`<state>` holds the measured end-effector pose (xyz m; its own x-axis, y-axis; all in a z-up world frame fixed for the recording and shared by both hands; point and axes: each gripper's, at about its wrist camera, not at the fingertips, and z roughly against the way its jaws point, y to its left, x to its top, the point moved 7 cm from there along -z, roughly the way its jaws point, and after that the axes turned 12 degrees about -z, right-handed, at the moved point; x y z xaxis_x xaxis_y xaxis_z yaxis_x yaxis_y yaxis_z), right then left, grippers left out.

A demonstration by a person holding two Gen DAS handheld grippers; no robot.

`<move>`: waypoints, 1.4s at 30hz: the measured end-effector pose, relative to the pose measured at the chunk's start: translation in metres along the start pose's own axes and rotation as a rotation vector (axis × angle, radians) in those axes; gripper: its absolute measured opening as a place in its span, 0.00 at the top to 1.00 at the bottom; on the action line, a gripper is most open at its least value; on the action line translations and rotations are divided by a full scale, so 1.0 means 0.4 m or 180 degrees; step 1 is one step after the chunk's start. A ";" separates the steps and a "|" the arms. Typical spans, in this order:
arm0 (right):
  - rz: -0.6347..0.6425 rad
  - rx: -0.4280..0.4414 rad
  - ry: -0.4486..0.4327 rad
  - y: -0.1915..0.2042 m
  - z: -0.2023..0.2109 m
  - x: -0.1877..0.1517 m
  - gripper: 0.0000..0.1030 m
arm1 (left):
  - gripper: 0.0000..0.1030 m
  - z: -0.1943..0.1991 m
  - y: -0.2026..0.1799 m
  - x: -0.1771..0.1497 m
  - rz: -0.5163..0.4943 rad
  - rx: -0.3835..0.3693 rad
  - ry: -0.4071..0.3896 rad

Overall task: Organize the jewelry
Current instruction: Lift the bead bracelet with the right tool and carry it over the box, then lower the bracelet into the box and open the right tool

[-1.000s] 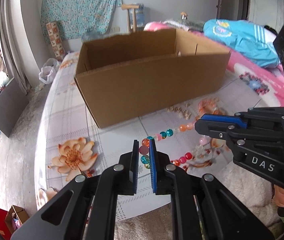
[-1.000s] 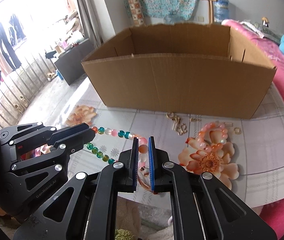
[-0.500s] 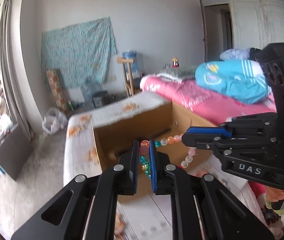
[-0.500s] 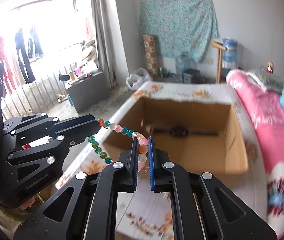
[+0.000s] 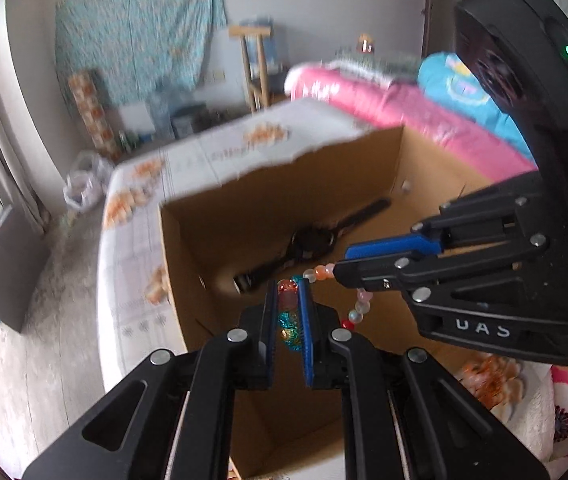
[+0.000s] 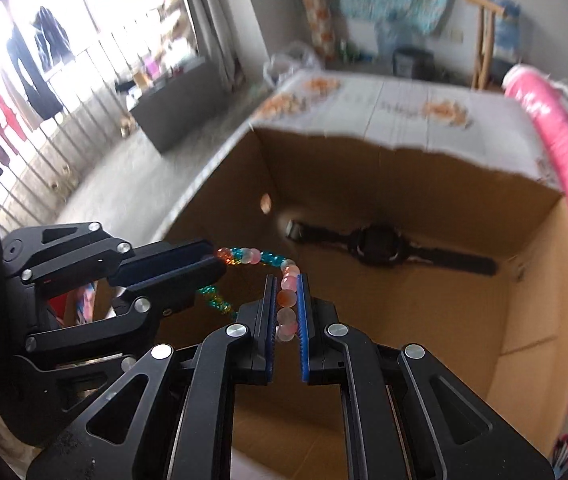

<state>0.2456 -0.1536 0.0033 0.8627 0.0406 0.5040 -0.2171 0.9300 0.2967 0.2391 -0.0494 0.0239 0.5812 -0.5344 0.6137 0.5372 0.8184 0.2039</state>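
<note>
The bead bracelet (image 6: 286, 300) hangs in the air over the open cardboard box (image 6: 532, 280), near the middle of both frames. The right gripper (image 6: 286, 280) is squeezed tight on its pink and peach beads. The left gripper (image 5: 288, 286) is squeezed tight on its teal and red beads. A short run of beads stretches between the two. Below them the box is wide and roomy, with a black watch (image 6: 380, 246) lying flat on its floor. Only the right view shows the bright window (image 6: 83, 40) at upper left.
</note>
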 end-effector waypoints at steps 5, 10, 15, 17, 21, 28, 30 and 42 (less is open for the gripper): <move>-0.0004 -0.0038 0.0306 -0.026 -0.066 -0.006 0.92 | 0.90 -0.051 0.014 -0.018 0.0007 -0.0047 0.0246; -0.0112 0.0063 0.0394 -0.039 -0.072 0.002 0.89 | 0.90 -0.061 0.026 -0.020 0.0034 -0.0054 0.0331; -0.0224 0.0219 0.0252 -0.055 -0.038 0.020 0.88 | 0.90 -0.043 0.037 -0.015 0.0062 0.0011 0.0268; -0.0289 0.0267 0.0140 -0.062 -0.014 0.024 0.87 | 0.90 -0.023 0.041 -0.010 0.0075 0.0037 0.0171; -0.0409 0.0361 -0.0151 -0.068 0.061 0.014 0.80 | 0.81 0.049 0.041 -0.009 0.0178 -0.0040 -0.0145; -0.0521 0.0393 -0.0656 -0.050 0.163 -0.050 0.67 | 0.72 0.151 0.027 -0.025 0.0171 -0.0223 -0.0541; -0.0576 0.0440 -0.0739 -0.045 0.183 -0.075 0.66 | 0.69 0.179 0.019 -0.034 0.0127 -0.0317 -0.0618; -0.0949 0.0775 -0.0719 -0.020 0.157 -0.194 0.62 | 0.67 0.292 0.030 -0.118 -0.0161 -0.0202 -0.0603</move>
<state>0.1516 -0.1871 0.0129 0.7884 -0.3223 0.5240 -0.0985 0.7747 0.6247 0.1466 0.0103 0.0864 0.4304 -0.5202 0.7377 0.6037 0.7734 0.1932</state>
